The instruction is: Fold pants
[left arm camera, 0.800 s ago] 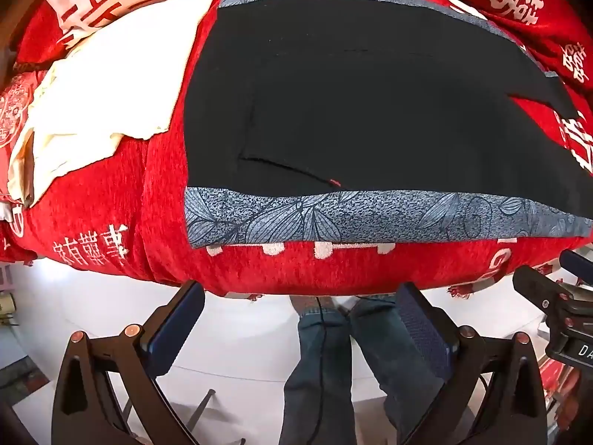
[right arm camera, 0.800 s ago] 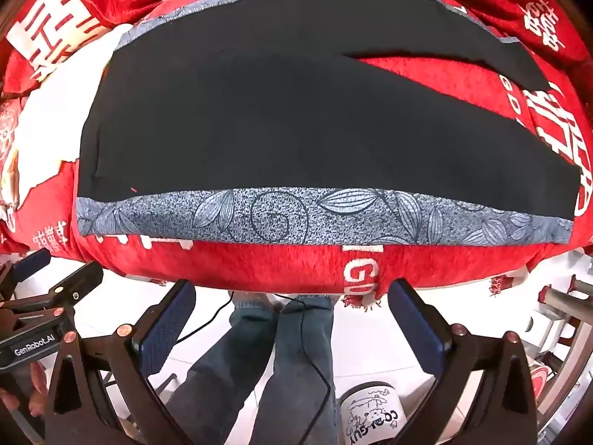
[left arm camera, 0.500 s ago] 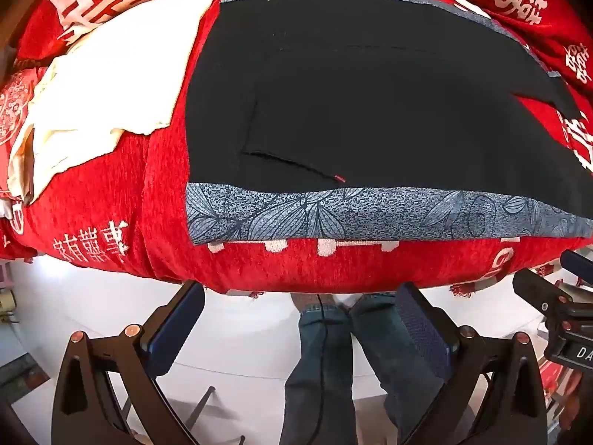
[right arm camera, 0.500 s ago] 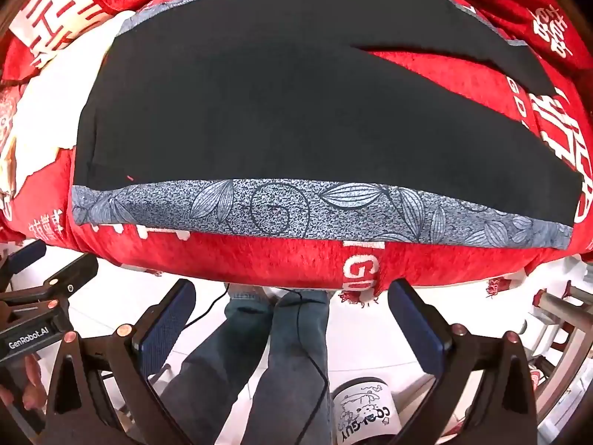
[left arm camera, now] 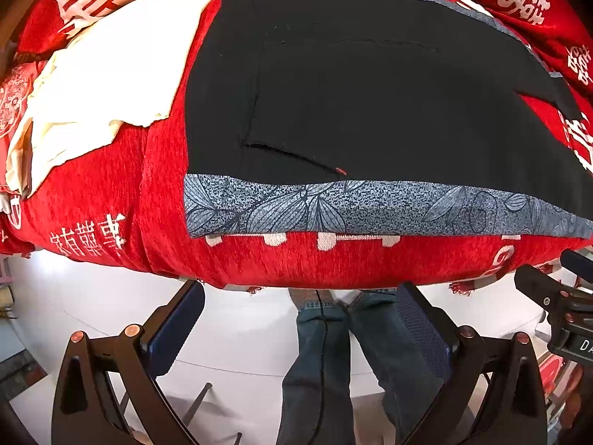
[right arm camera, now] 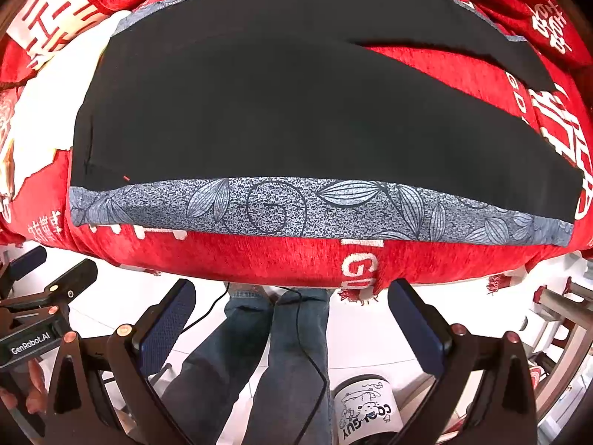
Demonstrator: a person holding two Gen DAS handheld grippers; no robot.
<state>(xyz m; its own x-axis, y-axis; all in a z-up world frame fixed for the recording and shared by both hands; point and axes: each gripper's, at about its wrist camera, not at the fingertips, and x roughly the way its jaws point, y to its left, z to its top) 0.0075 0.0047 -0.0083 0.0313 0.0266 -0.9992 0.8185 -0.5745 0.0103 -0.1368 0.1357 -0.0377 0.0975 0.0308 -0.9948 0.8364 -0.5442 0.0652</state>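
Observation:
Black pants [left arm camera: 370, 104] with a grey leaf-patterned side stripe [left arm camera: 370, 207] lie flat on a red cloth-covered surface [left arm camera: 92, 193]. In the right wrist view the pants [right arm camera: 278, 111] spread their two legs apart toward the right, the stripe [right arm camera: 315, 207] along the near edge. My left gripper [left arm camera: 300, 319] hangs open above the floor, short of the surface's near edge, with nothing between its fingers. My right gripper [right arm camera: 292, 315] is likewise open and empty in front of that edge.
A cream cloth [left arm camera: 96, 85] lies left of the pants. A person's jeans-clad legs [left arm camera: 326, 363] stand on the white floor below. A white printed bucket [right arm camera: 365, 408] sits on the floor at the right. Each gripper shows at the other view's edge.
Both views have drifted slightly: the pants and the surface's near edge sit a little lower in the frames. Both grippers stay open.

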